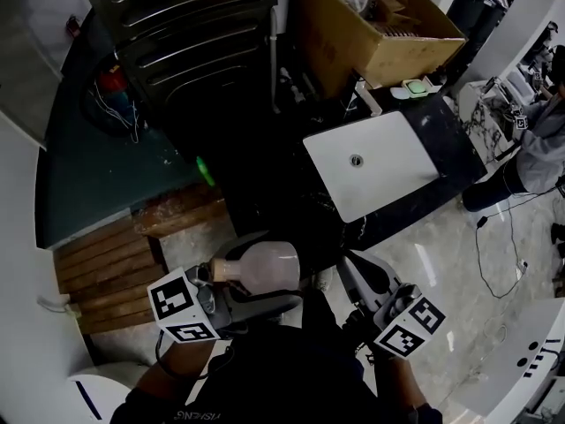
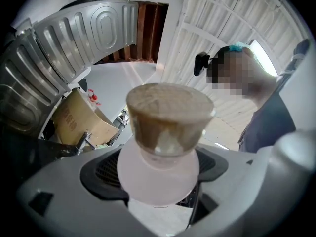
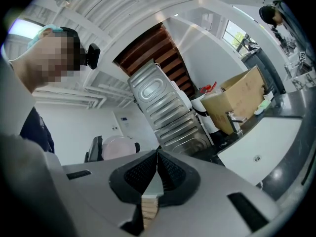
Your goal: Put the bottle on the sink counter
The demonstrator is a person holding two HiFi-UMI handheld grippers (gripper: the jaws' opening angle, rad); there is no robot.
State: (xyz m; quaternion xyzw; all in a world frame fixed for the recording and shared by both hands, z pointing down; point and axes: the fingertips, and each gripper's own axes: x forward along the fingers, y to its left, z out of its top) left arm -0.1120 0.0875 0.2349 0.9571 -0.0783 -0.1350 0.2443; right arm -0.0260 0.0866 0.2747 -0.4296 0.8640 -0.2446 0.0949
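left tongs (image 2: 159,194) gripping bottle (image 2: 167,125), right tongs (image 3: 157,176) closed

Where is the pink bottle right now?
Bottom left of the head view: the bottle sits clamped in the left hand-held gripper, not at the white sink yet.

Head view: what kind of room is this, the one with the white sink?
Probably a washroom or utility room, though I can't be sure. A white sink sits in a dark counter, with a tap and a soap dish at its far edge.
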